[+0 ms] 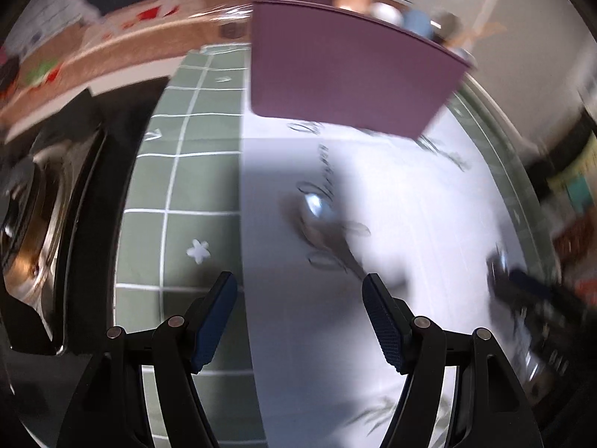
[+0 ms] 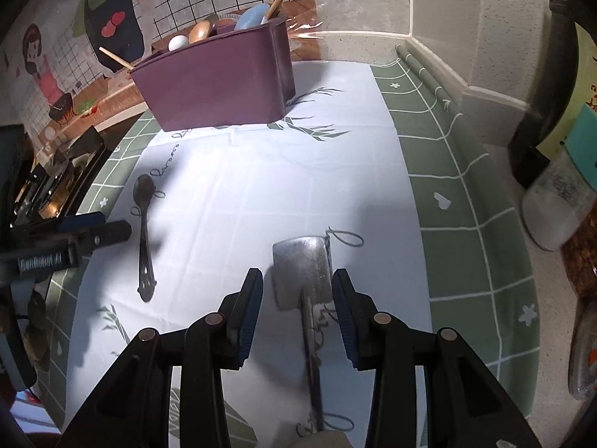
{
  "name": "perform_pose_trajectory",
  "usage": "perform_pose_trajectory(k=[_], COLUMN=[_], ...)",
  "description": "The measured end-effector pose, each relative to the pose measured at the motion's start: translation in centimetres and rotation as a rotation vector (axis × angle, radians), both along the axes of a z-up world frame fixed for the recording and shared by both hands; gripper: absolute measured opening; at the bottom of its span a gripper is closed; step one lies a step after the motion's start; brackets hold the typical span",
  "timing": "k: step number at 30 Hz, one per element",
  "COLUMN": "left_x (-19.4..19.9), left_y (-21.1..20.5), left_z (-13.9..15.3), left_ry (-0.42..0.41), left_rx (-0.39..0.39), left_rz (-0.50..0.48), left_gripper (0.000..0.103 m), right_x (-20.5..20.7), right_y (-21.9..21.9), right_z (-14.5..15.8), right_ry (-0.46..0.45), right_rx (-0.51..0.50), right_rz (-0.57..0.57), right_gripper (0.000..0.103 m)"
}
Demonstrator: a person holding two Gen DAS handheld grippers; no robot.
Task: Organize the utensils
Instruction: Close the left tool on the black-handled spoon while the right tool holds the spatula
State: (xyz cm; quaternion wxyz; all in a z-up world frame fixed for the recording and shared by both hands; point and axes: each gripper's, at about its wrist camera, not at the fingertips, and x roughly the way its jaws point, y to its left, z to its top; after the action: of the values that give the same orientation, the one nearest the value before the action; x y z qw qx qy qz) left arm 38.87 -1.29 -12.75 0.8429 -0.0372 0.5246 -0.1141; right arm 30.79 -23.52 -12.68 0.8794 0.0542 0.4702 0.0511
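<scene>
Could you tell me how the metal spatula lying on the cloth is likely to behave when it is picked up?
The metal spatula looks rigid, so it probably won't flex. Its smooth, thin handle may slip or pivot, blade-heavy. Lying flat on the cloth, it seems unlikely to roll.

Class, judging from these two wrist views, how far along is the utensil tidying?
Done: several utensils already stand in the purple holder. In hand: nothing is gripped; the open right gripper straddles the metal spatula, which lies flat on the white cloth. Left: the spatula and the spoon near the open left gripper.

Home kitchen: stove (image 2: 56, 183); utensil holder (image 2: 216, 82)
</scene>
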Motion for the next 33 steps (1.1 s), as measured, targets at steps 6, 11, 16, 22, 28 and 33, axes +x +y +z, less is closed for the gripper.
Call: perform_pose_trajectory(k=[6, 11, 16, 22, 28, 33], left_x=[1.9, 2.6, 2.7, 2.1, 0.9, -2.2], left_y=[-2.6, -3.8, -4.2, -5.1, -4.0, -2.6], left_z=[-0.3, -0.1, -0.1, 0.2, 0.4, 0.9], left_ry=[-0.020, -0.030, -0.031, -0.043, -0.032, -0.051], left_rx=[0.112, 0.151, 0.147, 0.129, 0.036, 0.012], left_rz=[0.056, 0.132, 0.161, 0.106, 0.037, -0.013], left_gripper=[0.069, 0.069, 0.067, 0.031, 0.009, 0.007], right_x=[-0.2, -0.8, -1.3, -1.7, -1.1, -0.8], right_y=[0.1, 0.1, 0.4, -0.3, -1.8, -0.4], right_z=[-0.1, -0.1, -0.2, -0.2, -0.1, 0.0], right_ry=[-0.013, -0.029, -0.056, -0.063, -0.030, -0.017], right_rx=[-0.015, -0.035, -0.043, 0.044, 0.160, 0.052], right_rz=[0.011, 0.018, 0.022, 0.008, 0.010, 0.061], right_gripper=[0.037, 0.037, 0.041, 0.048, 0.048, 0.047])
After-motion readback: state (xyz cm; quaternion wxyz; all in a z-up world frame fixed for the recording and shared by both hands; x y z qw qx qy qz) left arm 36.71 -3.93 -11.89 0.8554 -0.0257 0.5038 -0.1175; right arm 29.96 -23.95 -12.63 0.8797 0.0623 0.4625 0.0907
